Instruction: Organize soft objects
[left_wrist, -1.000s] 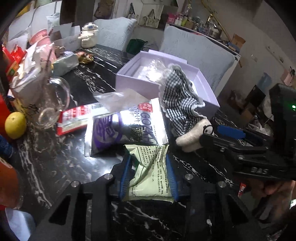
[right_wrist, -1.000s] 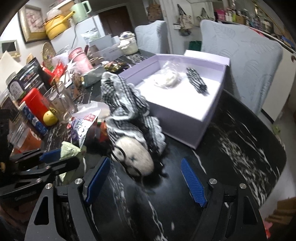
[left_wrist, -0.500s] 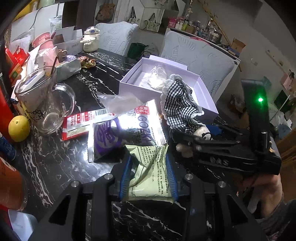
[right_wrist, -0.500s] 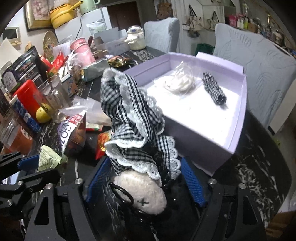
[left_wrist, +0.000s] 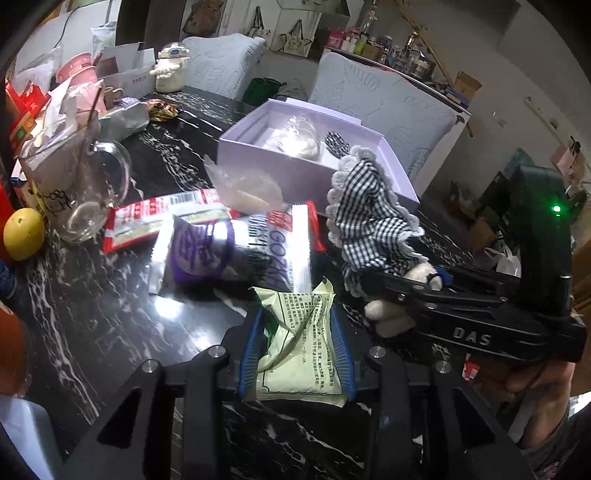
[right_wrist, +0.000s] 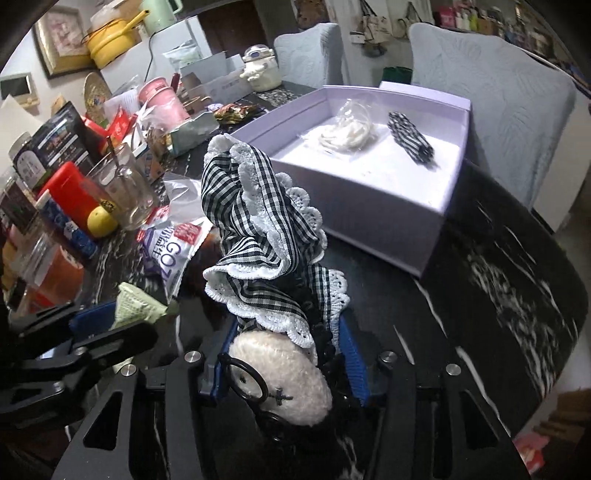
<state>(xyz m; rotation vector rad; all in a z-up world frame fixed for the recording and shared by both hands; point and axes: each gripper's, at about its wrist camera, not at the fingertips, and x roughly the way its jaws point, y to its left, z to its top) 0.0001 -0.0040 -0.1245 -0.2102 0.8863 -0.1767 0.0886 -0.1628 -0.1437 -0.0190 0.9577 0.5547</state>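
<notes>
Lifted since a second ago, the fluffy plush doll in frilled gingham sits clamped in the right claw, low centre of the frame. Left claw pinches a crinkly pale-green packet above the glossy marbled table, the lavender cardboard box upper right.

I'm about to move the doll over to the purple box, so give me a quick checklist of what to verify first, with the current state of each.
1. Right tool closed on the plush doll: ok, both pads press its sides.
2. Doll's gingham dress free of table clutter: cannot tell, its hem hangs close to the snack packets.
3. Purple box open: ok, no lid on it.
4. Room in the box: ok, only a white bundle and a checked roll lie at the far end.
5. Left tool out of the path: ok, it sits to the side, closed on the green packet.
</notes>
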